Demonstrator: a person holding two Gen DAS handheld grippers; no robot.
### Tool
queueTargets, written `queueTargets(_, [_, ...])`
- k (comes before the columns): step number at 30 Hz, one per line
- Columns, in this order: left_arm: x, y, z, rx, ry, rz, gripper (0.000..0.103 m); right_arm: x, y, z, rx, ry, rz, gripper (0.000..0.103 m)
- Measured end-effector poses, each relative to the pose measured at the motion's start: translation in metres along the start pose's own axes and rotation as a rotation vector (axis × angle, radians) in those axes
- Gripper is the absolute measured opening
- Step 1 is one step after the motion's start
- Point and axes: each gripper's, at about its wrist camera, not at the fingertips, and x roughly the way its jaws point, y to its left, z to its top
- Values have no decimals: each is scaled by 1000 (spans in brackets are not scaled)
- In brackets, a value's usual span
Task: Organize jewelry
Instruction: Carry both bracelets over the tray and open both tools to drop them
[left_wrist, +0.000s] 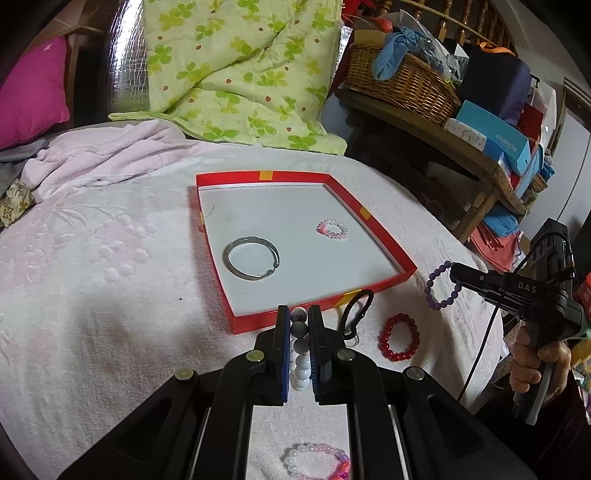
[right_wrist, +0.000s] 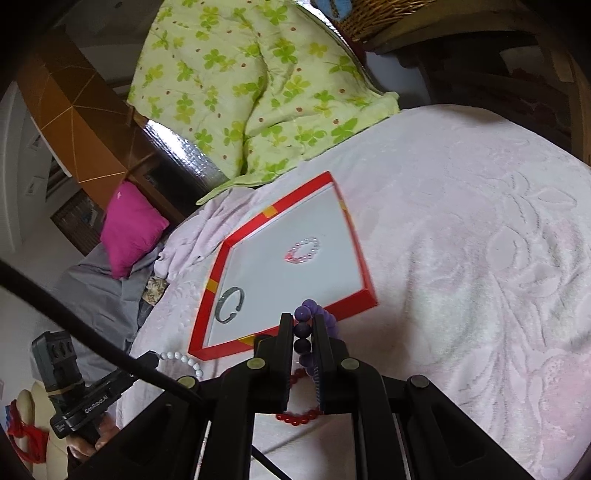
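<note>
A shallow red tray (left_wrist: 373, 221) (right_wrist: 218, 266) with a white floor lies on the pale pink bedspread. Inside it rest a grey metal bangle (left_wrist: 252, 258) (right_wrist: 229, 305) and a small pink-and-white bead bracelet (left_wrist: 332, 229) (right_wrist: 303, 250). My left gripper (left_wrist: 299, 314) is shut on a white bead bracelet (left_wrist: 300, 354) (right_wrist: 183, 360), held just before the tray's near wall. My right gripper (right_wrist: 303, 320) (left_wrist: 456, 275) is shut on a purple bead bracelet (right_wrist: 306, 332) (left_wrist: 439, 286), lifted off the bed beside the tray's near right corner.
On the bedspread near the tray lie a red bead bracelet (left_wrist: 399, 336) (right_wrist: 297, 417), a black clip (left_wrist: 356, 312) and another pink-white bracelet (left_wrist: 317, 461). A green leafy quilt (left_wrist: 240, 70) and a magenta pillow (left_wrist: 33, 88) sit behind. A cluttered wooden shelf (left_wrist: 443, 122) stands at the right.
</note>
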Motion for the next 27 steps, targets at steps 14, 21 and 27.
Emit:
queueTargets(14, [-12,5,1,-9,-27,8,10,15,31,-4,-16,6,65,11])
queueTargets(21, [-21,8,3,-19,-48,2,10,24,51,-4,-36,4,97,11])
queueTargets(27, [-28,4,6,-7,-86,-21,10,35,60,3,-49,-3,111,11])
